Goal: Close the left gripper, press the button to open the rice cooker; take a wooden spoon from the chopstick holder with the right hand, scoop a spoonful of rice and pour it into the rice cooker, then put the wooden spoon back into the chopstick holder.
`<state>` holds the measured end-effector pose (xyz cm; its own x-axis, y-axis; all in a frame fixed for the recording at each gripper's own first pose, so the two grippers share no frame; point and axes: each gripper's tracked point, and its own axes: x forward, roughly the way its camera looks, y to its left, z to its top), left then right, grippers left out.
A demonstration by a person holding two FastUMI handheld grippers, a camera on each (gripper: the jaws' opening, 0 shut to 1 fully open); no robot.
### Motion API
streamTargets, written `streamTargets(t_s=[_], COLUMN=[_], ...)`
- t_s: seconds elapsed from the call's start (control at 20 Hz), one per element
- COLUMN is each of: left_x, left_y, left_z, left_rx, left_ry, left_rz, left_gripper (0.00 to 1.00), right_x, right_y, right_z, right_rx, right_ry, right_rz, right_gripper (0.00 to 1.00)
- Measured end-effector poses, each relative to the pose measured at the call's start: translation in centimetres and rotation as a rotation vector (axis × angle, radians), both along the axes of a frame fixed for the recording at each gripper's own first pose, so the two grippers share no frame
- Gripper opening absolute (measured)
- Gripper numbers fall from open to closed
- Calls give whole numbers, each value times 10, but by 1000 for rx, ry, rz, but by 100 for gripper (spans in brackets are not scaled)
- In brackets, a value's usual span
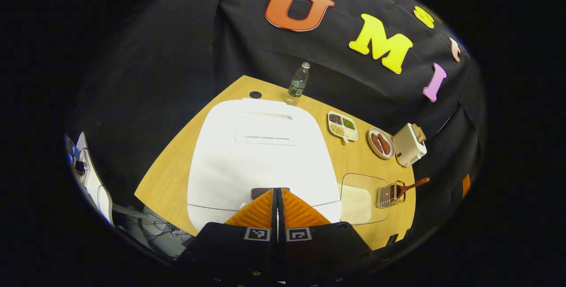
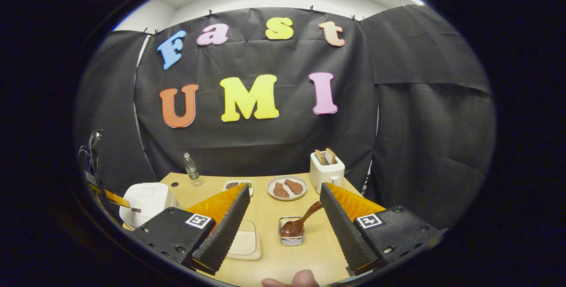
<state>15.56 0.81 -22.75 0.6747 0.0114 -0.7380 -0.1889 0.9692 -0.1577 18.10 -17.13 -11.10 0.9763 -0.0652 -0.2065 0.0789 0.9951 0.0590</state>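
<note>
Above the rice cooker (image 1: 261, 154) hangs the clenched left tool (image 1: 277, 192), tips over its button (image 1: 258, 192).

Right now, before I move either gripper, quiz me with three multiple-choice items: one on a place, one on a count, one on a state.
1. The wooden spoon sits where?
A. in the chopstick holder
B. on the plate
C. in the rice cooker

2. Meat pieces on the plate?
A. one
B. two
C. four

3. The rice cooker's lid is?
A. open
B. missing
C. closed

Answers:
1 A, its bowl rests inside the holder.
2 B, two brown pieces lie side by side.
3 C, the lid lies flat under the shut left gripper.
</note>
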Motion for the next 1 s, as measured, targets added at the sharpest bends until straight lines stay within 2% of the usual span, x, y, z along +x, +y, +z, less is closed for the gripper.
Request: streamTargets(t_s=[0.3, 0.45, 0.5, 0.55, 0.75, 1.0], left_x=[9, 5, 8, 8, 2, 3], left_y=[1, 2, 1, 2, 5, 3], left_z=[-11, -17, -18, -22, -27, -25], left_rx=[-17, -52, -65, -70, -53, -28], left_ry=[8, 8, 2, 0, 5, -5], left_rz=[-3, 22, 24, 29, 76, 36], left_gripper=[0, 0, 7, 0, 0, 0], right_x=[6, 8, 8, 7, 9, 11], right_y=[8, 8, 8, 9, 14, 47], right_z=[-10, -7, -8, -10, -19, -6], right_rx=[6, -13, -15, -14, -5, 6], right_ry=[33, 22, 23, 26, 48, 28], right_rz=[27, 30, 31, 33, 43, 109], right_gripper=[100, 100, 100, 100, 100, 100])
